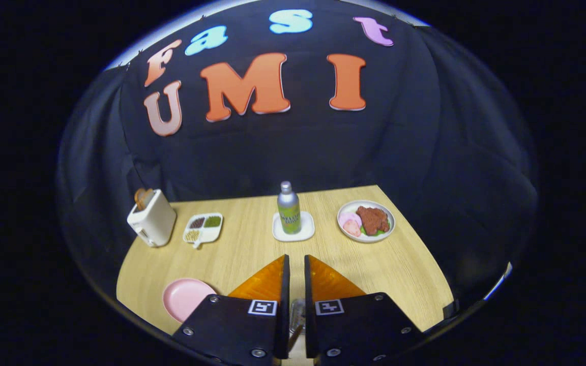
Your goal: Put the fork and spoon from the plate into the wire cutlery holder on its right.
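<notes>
The gripper hangs low over the near edge of the tabletop. Its jaws are drawn close together, leaving only a thin slit between them. Deep in that slit, near the base of the jaws, sits a bit of silvery metal with a thin brownish piece slanting below it. It could be a piece of cutlery, but too little of it shows to say whether it is the fork or the spoon. I cannot tell whether the jaws press on it or merely stand either side of it.

Just left of the jaws, at the near edge, lies one pink plate. Its visible face is bare, and part of it is hidden behind the gripper body.

Beyond the jaws, across the far side of the tabletop, four groups stand in a row:
- One white toaster is at the far left, with something brown sticking out of its top.
- Beside it is one white divided dish holding small portions of dark, green and yellowish grains.
- Straight ahead of the jaws, one silver-capped bottle stands upright on one small square white dish.
- To the right is one round plate carrying brown meat, pink slices and a little green.
</notes>
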